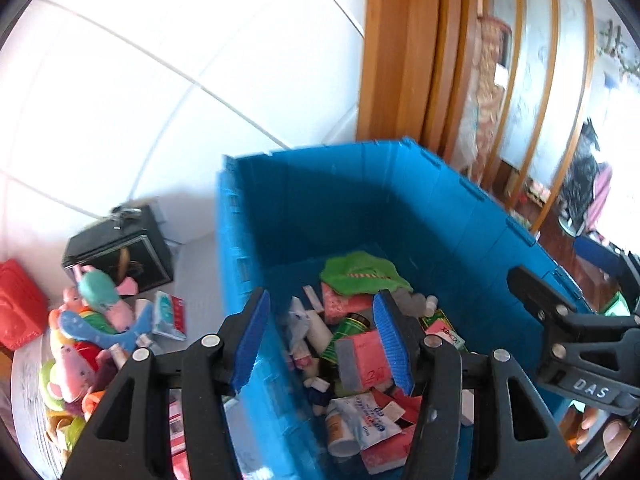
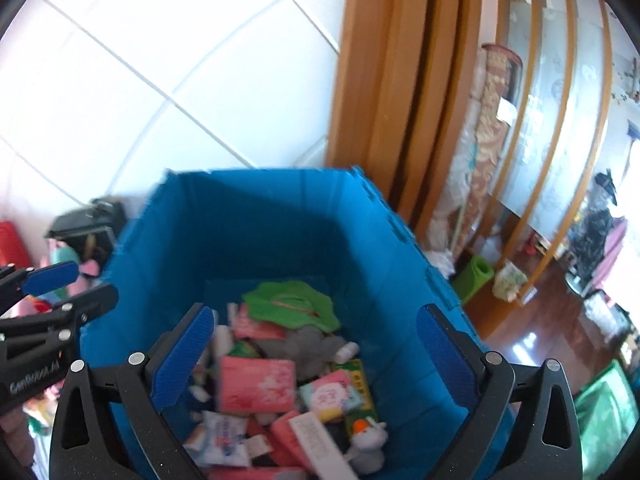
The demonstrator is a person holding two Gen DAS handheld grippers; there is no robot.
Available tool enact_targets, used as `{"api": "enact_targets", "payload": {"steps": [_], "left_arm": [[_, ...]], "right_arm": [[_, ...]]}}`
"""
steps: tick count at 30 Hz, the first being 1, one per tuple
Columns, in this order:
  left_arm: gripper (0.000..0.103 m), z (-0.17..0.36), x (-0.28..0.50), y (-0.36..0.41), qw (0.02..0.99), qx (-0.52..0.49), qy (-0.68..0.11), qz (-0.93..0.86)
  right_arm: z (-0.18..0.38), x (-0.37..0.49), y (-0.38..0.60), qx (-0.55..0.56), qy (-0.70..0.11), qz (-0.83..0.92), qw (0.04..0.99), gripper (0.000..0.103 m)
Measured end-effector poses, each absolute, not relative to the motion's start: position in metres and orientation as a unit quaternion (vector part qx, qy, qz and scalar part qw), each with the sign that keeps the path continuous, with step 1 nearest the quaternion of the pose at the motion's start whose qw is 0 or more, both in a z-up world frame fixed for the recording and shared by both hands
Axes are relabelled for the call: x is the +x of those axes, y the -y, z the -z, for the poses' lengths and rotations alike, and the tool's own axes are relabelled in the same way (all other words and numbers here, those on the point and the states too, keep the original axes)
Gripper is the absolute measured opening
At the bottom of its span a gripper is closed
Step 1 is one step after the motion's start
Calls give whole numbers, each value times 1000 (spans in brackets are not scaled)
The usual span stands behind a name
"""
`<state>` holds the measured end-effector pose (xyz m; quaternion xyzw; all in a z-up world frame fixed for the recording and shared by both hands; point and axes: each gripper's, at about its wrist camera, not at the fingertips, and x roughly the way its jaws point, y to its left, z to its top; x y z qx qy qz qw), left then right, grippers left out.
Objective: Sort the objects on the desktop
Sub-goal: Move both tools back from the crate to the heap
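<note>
My table (image 1: 192,264), pale, shows at lower left of the left view. On it stands the blue crate (image 1: 360,208) at centre, a black box (image 1: 120,252) at far left against the tiled wall, a red bag (image 1: 20,304) at the left edge, and a heap of plush toys (image 1: 92,320) and small packs (image 1: 170,316) beside the crate.

wall: white tiles (image 2: 120,60) | door frame: wood (image 2: 380,80) | floor: glossy dark wood (image 2: 532,344)
</note>
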<state>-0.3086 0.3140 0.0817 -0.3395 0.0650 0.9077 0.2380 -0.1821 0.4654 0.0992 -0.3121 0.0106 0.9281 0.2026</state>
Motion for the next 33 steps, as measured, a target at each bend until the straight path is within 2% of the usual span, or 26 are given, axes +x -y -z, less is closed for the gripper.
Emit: {"api": "enact_targets", "payload": {"steps": [8,18,25,33], "left_arm": [[53,-90,-255,-223,208,-274,-27,-938],[53,-73,-217,-129,149,-265,-18,-953],[53,-39,-199,-68,105,-289,-30,-951],[53,27,-192,7,49,-341,-31,-938]], "right_arm": [[-102,-134,-396,-262,-17,-953,154,103],[-78,-106,-304,-243,-4,-966,87,103],[-62,-98,-247,-240,7,-970,32,103],[-28,-105,-188,-255,1,-966,-39,103]]}}
